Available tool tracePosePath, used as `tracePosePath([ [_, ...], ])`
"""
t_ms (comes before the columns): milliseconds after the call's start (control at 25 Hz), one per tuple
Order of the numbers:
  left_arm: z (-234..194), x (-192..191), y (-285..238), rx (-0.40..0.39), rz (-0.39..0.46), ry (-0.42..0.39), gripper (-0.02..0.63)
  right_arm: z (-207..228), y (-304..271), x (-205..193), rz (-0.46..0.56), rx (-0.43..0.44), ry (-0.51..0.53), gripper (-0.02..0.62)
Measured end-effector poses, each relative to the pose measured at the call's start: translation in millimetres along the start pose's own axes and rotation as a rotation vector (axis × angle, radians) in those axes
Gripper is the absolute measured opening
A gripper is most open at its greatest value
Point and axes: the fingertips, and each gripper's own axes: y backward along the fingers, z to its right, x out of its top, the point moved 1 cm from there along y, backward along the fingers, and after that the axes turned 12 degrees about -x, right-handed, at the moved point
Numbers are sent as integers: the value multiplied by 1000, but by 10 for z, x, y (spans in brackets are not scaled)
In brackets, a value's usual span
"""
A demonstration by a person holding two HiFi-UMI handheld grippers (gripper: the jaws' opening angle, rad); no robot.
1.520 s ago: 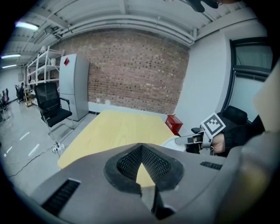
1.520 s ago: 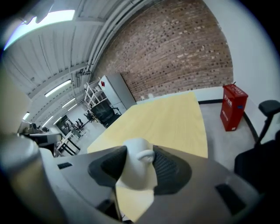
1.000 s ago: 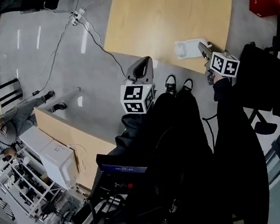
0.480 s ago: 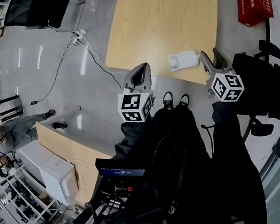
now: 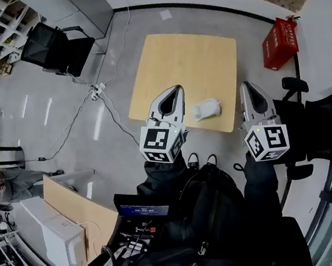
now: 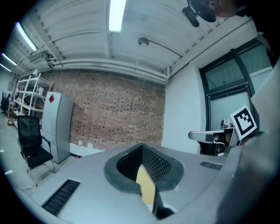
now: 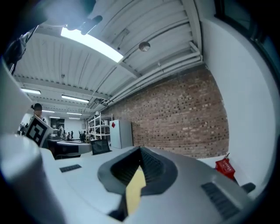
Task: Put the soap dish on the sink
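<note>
A small white object (image 5: 206, 109) lies on the light wooden table (image 5: 176, 62), near its front edge; it is too small to tell soap dish from sink. Both grippers are held high above the floor, in front of the person's dark clothes. My left gripper (image 5: 176, 90) is shut and empty, its tip over the table's near left corner in the head view. My right gripper (image 5: 247, 85) is shut and empty, just right of the table's edge. In the left gripper view the left gripper (image 6: 143, 170) faces a brick wall. The right gripper (image 7: 136, 175) faces the same wall.
A red box (image 5: 279, 43) stands on the floor right of the table. A black chair (image 5: 54, 44) stands at the far left, with a power strip and cables (image 5: 97, 91) nearby. A wooden counter (image 5: 79, 208) is at lower left. A grey cabinet (image 6: 57, 127) stands by the brick wall.
Both grippers have risen, and the table and white object now look smaller and farther away. The right gripper's jaws stood apart half a second ago and are now together.
</note>
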Motion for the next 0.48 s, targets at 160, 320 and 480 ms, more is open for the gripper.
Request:
tracePosePath([
  [160, 166, 573, -4, -37, 110, -73, 3, -32, 147, 529, 79, 6, 43, 8],
  [320, 289, 808, 24, -49, 140, -104, 3, -48, 315, 844, 146, 0, 68, 8],
  [480, 338, 890, 70, -47, 150, -125, 3, -79, 421, 978, 188, -5, 87, 6],
])
